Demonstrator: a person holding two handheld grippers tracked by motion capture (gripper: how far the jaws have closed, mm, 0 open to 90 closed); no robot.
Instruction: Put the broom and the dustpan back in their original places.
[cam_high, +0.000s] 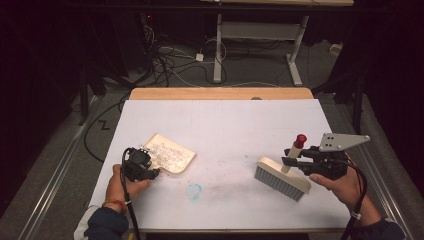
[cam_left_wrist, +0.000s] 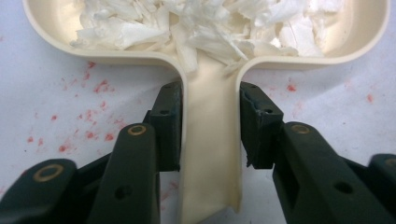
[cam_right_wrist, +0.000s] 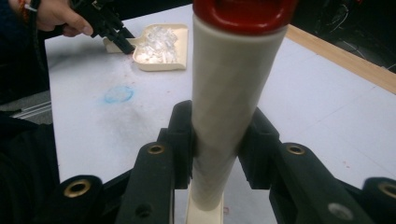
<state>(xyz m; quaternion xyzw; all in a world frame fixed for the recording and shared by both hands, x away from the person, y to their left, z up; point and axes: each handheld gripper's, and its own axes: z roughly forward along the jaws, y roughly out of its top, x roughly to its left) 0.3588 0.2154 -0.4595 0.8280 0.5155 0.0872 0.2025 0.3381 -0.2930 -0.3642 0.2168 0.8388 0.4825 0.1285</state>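
High view. The left hand-held gripper (cam_high: 150, 172) sits at lower left of the frame, at the handle of a cream dustpan (cam_high: 172, 155) that lies flat on the white surface (cam_high: 230, 125). The pan holds a heap of white shreds (cam_high: 162, 152). At lower right, the right hand-held gripper (cam_high: 290, 161) clasps the cream handle of a hand brush (cam_high: 281, 177), whose bristles rest on the surface; the handle, capped in red, tilts toward the upper right. A faint blue smudge (cam_high: 194, 190) lies between the two tools, near the bottom edge.

Left gripper view. The dustpan handle (cam_left_wrist: 210, 154) runs up the centre of the frame between the two black jaws. The left pad lies against the handle; on the right a narrow gap shows between pad and handle, so the jaws stand slightly parted and do not clamp it. The shreds (cam_left_wrist: 205, 23) fill the pan along the top edge. Red specks (cam_left_wrist: 100, 86) dot the surface at left.

Right gripper view. The brush handle (cam_right_wrist: 229, 107) rises through the centre, both pads pressed against it in a firm grip. The dustpan (cam_right_wrist: 161, 46) and the left hand-held gripper (cam_right_wrist: 123, 44) appear at upper left, the blue smudge (cam_right_wrist: 118, 94) below them.
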